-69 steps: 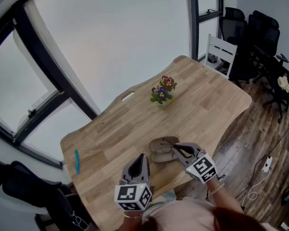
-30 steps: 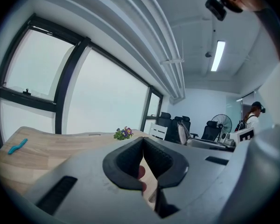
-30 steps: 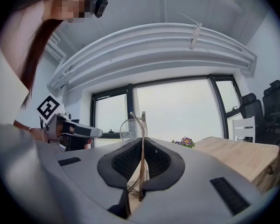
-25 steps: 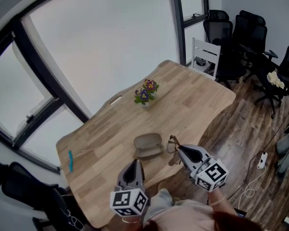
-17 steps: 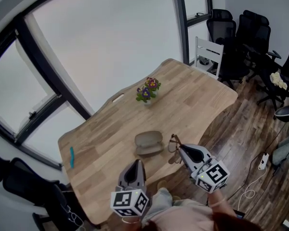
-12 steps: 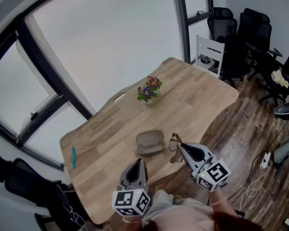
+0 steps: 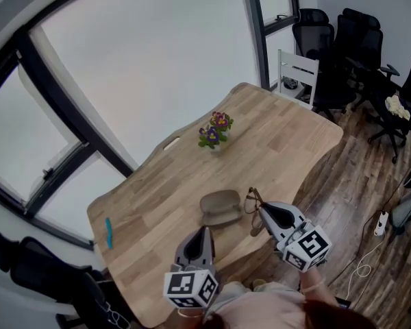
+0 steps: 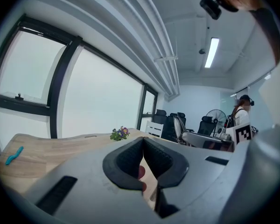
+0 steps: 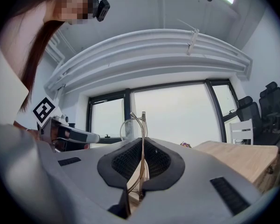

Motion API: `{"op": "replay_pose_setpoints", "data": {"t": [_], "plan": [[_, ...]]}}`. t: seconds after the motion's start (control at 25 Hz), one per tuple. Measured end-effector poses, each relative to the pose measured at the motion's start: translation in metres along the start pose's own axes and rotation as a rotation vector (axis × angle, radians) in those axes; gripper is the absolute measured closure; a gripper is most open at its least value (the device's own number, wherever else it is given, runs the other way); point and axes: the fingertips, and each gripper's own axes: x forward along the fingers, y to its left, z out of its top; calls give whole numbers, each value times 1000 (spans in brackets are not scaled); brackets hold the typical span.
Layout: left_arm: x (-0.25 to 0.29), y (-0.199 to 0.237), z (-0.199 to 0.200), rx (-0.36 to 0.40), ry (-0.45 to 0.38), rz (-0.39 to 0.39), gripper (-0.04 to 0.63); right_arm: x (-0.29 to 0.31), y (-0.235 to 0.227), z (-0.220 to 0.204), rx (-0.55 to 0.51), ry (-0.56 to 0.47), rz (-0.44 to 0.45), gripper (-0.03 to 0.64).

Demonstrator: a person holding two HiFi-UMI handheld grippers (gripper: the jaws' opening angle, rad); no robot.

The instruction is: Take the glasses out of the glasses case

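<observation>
- The glasses case [image 7: 220, 208] is pretty small in the head view. It looks like two shell halves lying on the wooden table [image 7: 288, 142], but I can't tell how wide it gapes.
- Both hands are mostly tucked under the grippers, so there isn't much to see of them.
- The right gripper [image 7: 259, 208] reaches in from the table's near edge and points toward the window side.
- Its jaws are clamped down on the glasses [image 9: 141, 139], and the thin frame sticks up between the pads.
- In the head view, the glasses [image 7: 251, 199] sit just right of the case and outside it. The lenses are too tiny to make out.
- The left gripper [image 7: 205, 230] is at the near table edge, aimed at the case but apart from it. Its jaws are pressed together with nothing pinched between them.
</observation>
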Motion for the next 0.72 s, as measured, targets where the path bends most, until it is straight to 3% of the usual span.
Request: {"op": "replay_pose_setpoints", "data": {"t": [0.72], "plan": [[11, 47, 3, -7, 31, -48, 594, 38, 16, 5, -35, 5, -64, 604]]}}
